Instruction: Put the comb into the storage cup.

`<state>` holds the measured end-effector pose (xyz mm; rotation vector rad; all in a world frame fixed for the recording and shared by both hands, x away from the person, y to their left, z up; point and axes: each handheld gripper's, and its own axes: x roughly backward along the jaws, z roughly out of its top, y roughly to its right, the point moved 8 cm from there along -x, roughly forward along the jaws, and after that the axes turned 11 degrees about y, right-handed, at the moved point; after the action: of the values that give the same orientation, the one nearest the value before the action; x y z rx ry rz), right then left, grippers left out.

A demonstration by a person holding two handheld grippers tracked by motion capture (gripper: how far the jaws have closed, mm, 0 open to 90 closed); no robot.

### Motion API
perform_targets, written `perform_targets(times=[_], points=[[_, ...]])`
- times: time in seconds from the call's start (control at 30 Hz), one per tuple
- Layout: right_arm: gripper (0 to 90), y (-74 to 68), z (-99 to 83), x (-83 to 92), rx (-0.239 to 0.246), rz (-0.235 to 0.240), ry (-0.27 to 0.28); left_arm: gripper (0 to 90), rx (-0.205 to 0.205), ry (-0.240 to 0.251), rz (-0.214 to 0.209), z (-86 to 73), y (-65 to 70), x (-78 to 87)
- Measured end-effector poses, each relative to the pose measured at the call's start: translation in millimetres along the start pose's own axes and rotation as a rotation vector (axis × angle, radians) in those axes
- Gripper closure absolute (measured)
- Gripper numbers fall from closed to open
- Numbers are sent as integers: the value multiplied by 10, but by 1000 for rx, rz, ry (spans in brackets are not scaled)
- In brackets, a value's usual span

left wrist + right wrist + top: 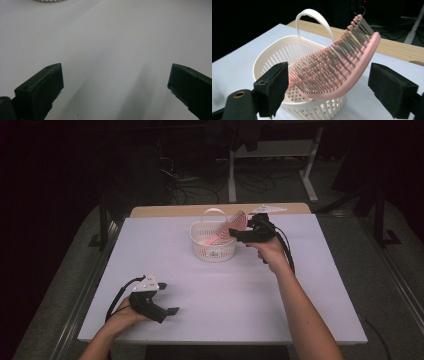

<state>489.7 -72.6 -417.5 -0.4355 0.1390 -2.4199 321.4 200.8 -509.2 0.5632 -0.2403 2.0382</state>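
A pink hairbrush was seen lying slanted in a white slotted basket, its handle end down inside and its bristled head propped over the rim, bristles turned upward and toward the basket's upright looped handle. In the right gripper view the brush head was framed between the two black jaws, but it was touched by neither pad; clear gaps were left on both sides. The right gripper was held just beside the basket with its jaws spread apart and gripping nothing, the brush being borne by the basket alone.

The left gripper was kept well apart from the basket, near the front left of the table, its jaws opened wide over bare surface with nothing between them. Nothing was placed between that gripper and the basket.

A plain white tabletop was laid over a wooden board, a strip of which showed at the far edge. Beyond it the room was dark, and cables and pale table legs were made out on the floor.
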Motion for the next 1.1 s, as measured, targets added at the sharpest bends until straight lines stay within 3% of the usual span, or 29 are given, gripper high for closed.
perform_targets(times=[0.5,1.0,1.1], points=[[91,-36,-61,141,33,-9,-2,0,0,19,14,24,-87,46],[28,-29,-311,333,63,1,-41,0,4,14,14,-5,-78,49],[7,-26,-364,380,70,-14,-49,0,5,12,15,-13,-73,50]])
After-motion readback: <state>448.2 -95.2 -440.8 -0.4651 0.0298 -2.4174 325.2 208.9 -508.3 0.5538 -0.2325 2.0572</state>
